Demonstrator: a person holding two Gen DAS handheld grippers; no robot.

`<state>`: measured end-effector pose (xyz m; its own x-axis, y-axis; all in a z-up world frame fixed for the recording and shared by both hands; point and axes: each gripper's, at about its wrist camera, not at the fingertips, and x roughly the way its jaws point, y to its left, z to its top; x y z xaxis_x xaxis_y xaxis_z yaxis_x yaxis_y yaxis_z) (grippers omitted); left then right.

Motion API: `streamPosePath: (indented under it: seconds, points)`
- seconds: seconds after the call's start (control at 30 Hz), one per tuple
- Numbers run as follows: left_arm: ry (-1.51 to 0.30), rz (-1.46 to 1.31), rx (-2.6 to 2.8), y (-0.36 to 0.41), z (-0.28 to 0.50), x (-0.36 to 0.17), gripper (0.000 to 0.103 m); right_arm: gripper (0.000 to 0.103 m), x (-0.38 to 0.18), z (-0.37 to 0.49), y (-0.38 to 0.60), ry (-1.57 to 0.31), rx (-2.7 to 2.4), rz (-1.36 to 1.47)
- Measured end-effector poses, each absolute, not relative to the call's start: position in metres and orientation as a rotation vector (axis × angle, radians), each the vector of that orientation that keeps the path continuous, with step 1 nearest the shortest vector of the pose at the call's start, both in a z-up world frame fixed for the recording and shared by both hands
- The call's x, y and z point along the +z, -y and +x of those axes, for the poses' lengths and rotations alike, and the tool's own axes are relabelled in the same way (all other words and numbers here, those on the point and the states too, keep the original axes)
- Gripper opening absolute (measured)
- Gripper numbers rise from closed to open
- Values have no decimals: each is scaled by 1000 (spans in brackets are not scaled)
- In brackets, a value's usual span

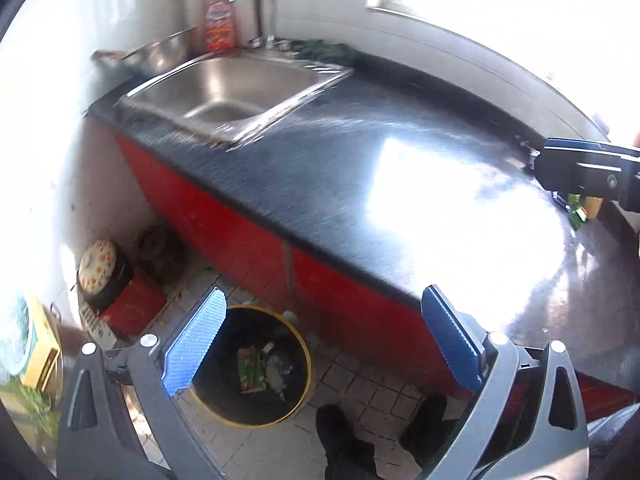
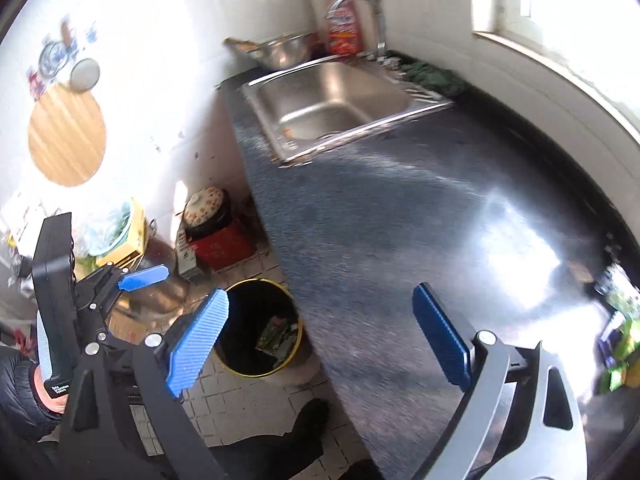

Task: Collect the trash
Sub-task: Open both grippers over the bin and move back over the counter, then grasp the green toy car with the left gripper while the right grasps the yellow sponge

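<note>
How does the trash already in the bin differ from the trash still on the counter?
The wrappers in the bin lie at the bottom of the yellow-rimmed bin on the floor; the wrappers on the counter sit loose at the far right edge of the dark countertop. The binned ones sit in shadow, the counter ones in sunlight. Both include green packaging.

Left claw (image 1: 322, 340) agape above bin (image 1: 256, 366) (wrappers, seemingly).

We are in a home kitchen: ahead of us a steel sink (image 1: 236, 92) with a curved tap (image 1: 256, 4) sits in a dark countertop (image 1: 320, 184) over red cabinet fronts (image 1: 224, 232), tiled floor (image 1: 360, 384) below us.
</note>
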<state>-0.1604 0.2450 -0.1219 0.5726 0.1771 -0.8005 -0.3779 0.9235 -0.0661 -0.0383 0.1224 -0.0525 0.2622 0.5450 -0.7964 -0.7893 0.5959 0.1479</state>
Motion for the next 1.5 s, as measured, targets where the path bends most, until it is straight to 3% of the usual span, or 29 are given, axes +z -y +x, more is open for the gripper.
streamPosePath:
  seconds: [0.3,0.57,0.97,1.4,1.5]
  points:
    - [-849,-32,-90,-79,-19,-75,96,91,-23,22,119,-877,397,-63]
    - [-859,53,-277,40,31,-67,96,91,-22,19,246,-846,196,46]
    - [-881,151,-336,85,59,-85,96,91,-37,56,264,-854,224,60]
    - [-915,255,-380,131,121,-162,95,91,-121,168,258,-991,303,-24]
    - [-945,258,-399,141,137,-180,90,91,-140,192,251,-1019,319,-56]
